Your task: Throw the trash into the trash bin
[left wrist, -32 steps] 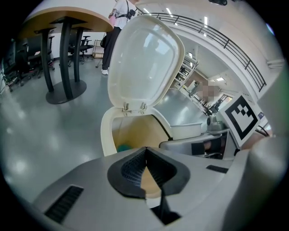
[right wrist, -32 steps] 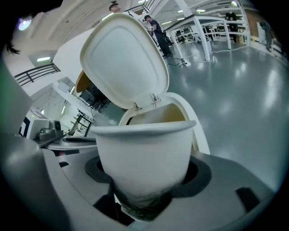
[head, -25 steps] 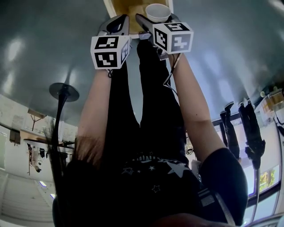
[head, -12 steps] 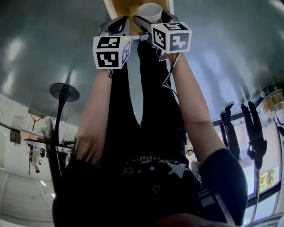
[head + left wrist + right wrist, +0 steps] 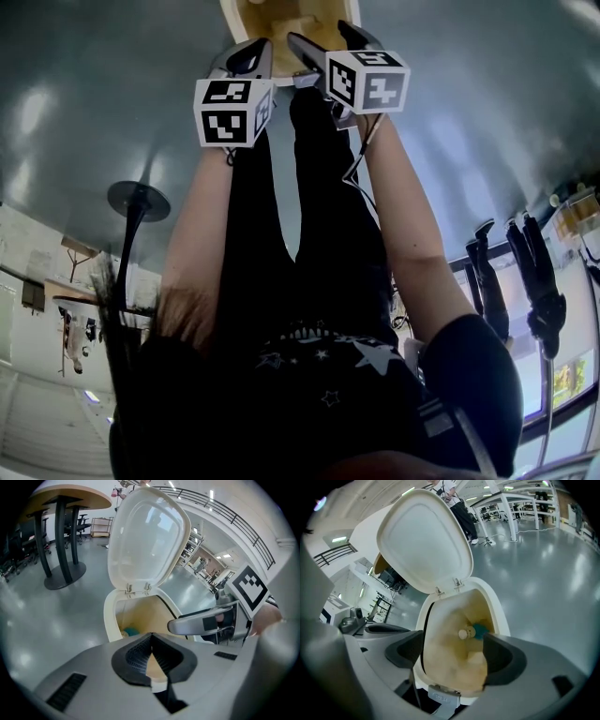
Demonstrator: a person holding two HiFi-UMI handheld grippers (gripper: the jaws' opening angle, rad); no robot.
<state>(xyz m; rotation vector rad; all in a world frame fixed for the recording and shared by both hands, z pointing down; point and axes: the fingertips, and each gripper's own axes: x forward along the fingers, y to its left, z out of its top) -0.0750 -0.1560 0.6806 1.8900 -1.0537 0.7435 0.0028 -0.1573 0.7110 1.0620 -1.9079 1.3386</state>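
Note:
The cream trash bin (image 5: 500, 607) stands with its lid (image 5: 424, 541) raised; both grippers hang over its mouth. My right gripper (image 5: 452, 653) is open, its jaws have just been opening, and no pad touches anything. Below them a pale blurred shape, seemingly the white cup, sits in the bin's mouth, above a small round piece (image 5: 463, 633) and a teal scrap (image 5: 480, 631). In the head view the right gripper (image 5: 323, 37) is over the bin (image 5: 232, 14), and the left gripper (image 5: 251, 52) is beside it. My left gripper (image 5: 151, 637) is shut, with nothing seen in it.
A grey glossy floor (image 5: 42, 620) surrounds the bin. A round table on a dark pedestal base (image 5: 63, 576) stands to the left. A person (image 5: 457, 501) stands behind the bin's lid, near white desks (image 5: 511, 503). The person's own legs (image 5: 309, 234) fill the middle of the head view.
The white cup that sat between the right gripper's jaws has left them and no longer shows at the fingers. The right jaws stand wider. Both hands have stayed over the bin.

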